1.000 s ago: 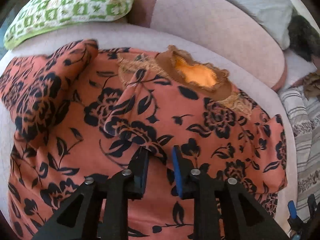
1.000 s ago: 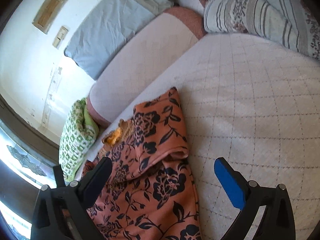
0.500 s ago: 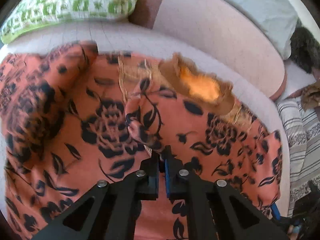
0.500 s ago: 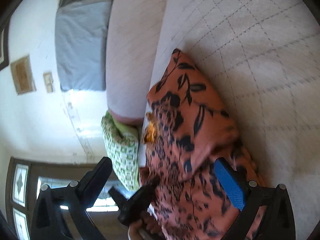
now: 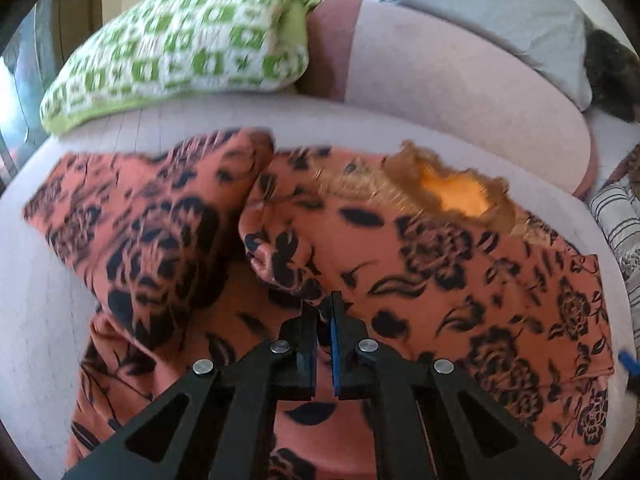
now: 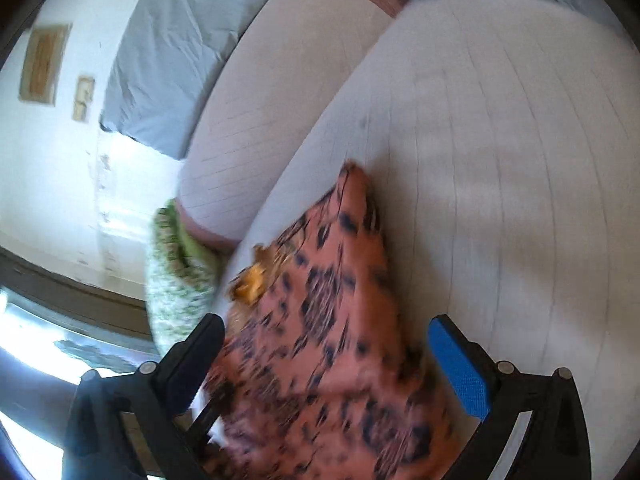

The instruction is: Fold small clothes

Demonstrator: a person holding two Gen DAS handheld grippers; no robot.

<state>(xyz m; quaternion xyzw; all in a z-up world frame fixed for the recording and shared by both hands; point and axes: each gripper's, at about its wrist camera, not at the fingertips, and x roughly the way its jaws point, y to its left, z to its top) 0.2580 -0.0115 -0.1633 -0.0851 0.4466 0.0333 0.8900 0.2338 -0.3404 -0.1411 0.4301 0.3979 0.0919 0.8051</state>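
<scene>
An orange dress with black flowers lies spread on the quilted bed, its brown lace neckline toward the pillows. One sleeve lies folded at the left. My left gripper is shut on a bunched fold of the dress near its middle and lifts it a little. In the right wrist view the dress lies between the jaws of my right gripper, which is wide open and empty above its right edge. That view is blurred.
A green and white cushion and a long pink bolster lie behind the dress, with a grey pillow beyond. Striped pillows sit at the right. Bare quilted bed stretches right of the dress.
My left gripper closed on a fold of the dress and pulled it up and back. My right gripper swung about over the dress's right edge and stayed open.
</scene>
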